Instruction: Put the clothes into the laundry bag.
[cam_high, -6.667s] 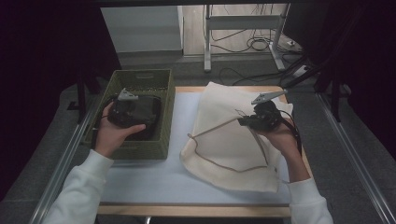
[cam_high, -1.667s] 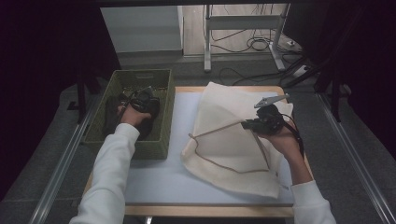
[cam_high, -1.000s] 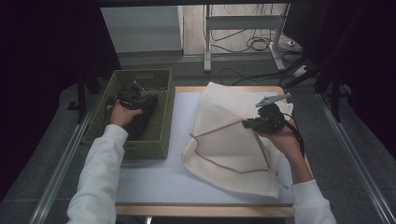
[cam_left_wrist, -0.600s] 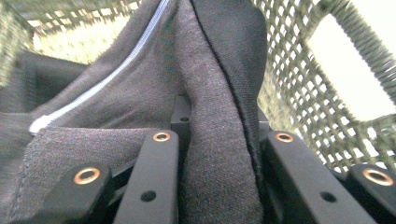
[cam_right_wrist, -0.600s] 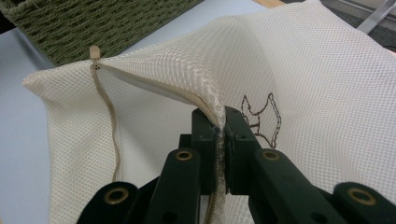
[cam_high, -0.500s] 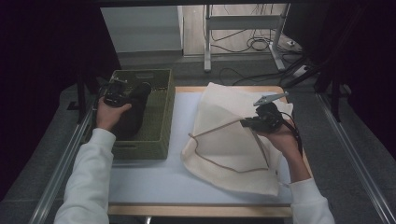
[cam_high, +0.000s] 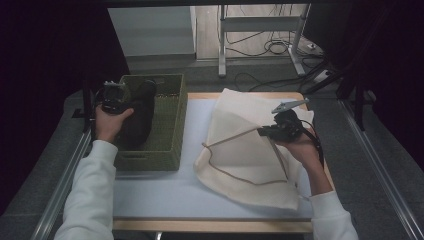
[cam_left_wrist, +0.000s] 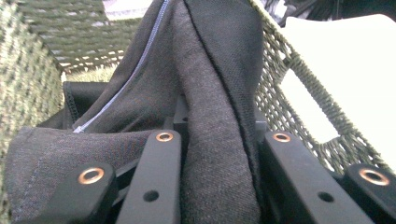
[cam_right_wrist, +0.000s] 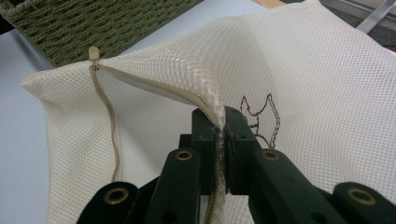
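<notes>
A cream mesh laundry bag (cam_high: 250, 145) is lying on the pale blue table mat (cam_high: 165, 195), spreading from the centre toward three o'clock. At nine o'clock a green woven rectangular basket (cam_high: 167, 125) is sitting just beside it. The person is pinching the bag's upper rim with the right gripper (cam_right_wrist: 222, 128), jaws clamped tight on the mesh edge, lifting it, apparently so the mouth is gaping toward the basket. A tan drawstring (cam_right_wrist: 105, 116) is hanging from the raised rim. The left gripper (cam_high: 114, 97) is hoisting a dark charcoal zippered garment (cam_left_wrist: 205, 93) out of the basket (likely bound for the bag), jaws closed on a thick fold. The cloth is looking soft, draping in long folds, its lower end in the basket.
</notes>
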